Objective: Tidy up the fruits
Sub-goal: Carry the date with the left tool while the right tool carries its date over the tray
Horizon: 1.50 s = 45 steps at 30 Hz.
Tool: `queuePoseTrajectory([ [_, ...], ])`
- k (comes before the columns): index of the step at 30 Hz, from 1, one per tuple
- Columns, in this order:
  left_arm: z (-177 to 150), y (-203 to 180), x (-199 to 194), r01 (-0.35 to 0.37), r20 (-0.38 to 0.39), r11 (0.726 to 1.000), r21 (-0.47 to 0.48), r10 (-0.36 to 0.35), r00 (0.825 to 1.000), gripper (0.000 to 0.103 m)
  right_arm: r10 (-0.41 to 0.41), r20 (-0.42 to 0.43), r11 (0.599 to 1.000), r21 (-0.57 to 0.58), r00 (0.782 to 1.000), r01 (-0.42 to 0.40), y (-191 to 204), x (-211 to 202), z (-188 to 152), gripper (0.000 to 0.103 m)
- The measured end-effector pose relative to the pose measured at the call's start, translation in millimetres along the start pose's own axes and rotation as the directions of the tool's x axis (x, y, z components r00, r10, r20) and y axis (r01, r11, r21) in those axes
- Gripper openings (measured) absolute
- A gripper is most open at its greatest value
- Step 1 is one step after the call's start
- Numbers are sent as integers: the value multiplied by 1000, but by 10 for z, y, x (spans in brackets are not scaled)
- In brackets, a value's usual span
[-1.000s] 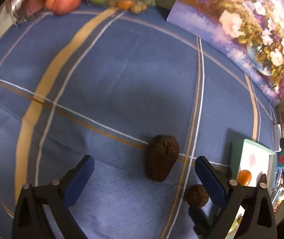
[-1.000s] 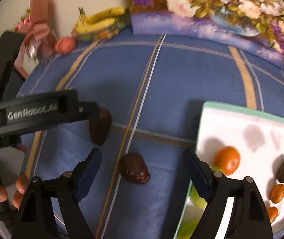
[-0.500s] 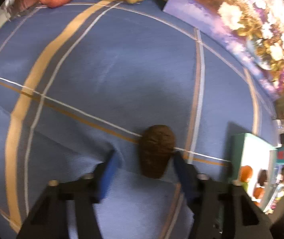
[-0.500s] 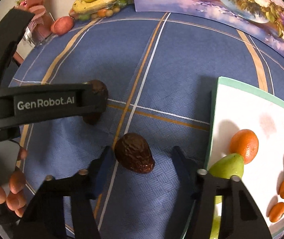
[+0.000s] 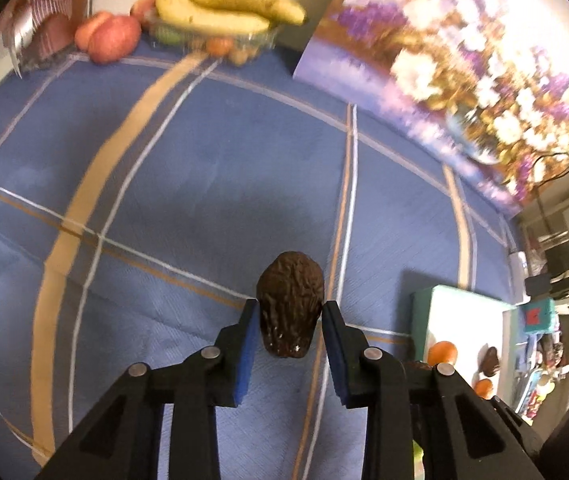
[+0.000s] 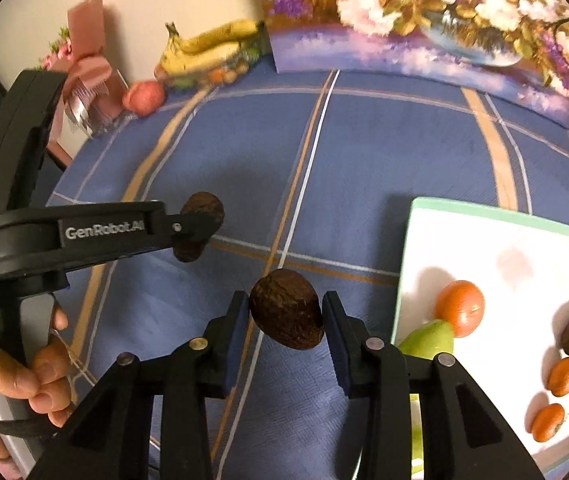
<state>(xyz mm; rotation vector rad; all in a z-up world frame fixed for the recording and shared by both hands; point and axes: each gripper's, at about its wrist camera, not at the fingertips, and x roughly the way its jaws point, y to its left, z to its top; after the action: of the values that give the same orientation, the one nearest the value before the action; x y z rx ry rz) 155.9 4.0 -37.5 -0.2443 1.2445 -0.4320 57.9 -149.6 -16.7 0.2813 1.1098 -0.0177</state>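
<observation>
Lower centre of each view: left gripper (image 5: pixel 288 328) and right gripper (image 6: pixel 286 316), jaws closing, each pinch a dark brown, wrinkled avocado-like fruit (image 5: pixel 289 310) (image 6: pixel 286 308) across its middle. Judged light, possibly soft; bruising likely.

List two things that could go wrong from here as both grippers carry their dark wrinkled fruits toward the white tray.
The left gripper, jaws closing, pinches its dark fruit near the fingertips; it might slip out. The right gripper's fruit could knock the orange or green fruit crowding the white tray's near edge.
</observation>
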Motion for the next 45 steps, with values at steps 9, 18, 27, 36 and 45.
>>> queuePoseTrajectory([
  [9, -7, -75, -383, 39, 87, 999, 5, -39, 995, 34, -40, 58, 998, 60, 998, 37, -149, -286, 46, 39],
  [18, -58, -244, -459, 47, 95, 998, 37, -51, 994, 34, -121, 50, 977, 184, 991, 110, -547, -374, 39, 39],
  [27, -198, -701, -361, 52, 56, 988, 148, -61, 997, 34, -193, 45, 932, 321, 980, 169, -1094, -560, -58, 39],
  [36, -391, -1259, -200, 97, 2, 955, 279, -102, 995, 34, -290, 57, 880, 408, 955, 243, -1525, -755, -132, 39],
  [45, -420, -1526, 34, 113, -6, 928, 355, -119, 993, 34, -328, 83, 859, 441, 941, 260, -1673, -822, -134, 39],
])
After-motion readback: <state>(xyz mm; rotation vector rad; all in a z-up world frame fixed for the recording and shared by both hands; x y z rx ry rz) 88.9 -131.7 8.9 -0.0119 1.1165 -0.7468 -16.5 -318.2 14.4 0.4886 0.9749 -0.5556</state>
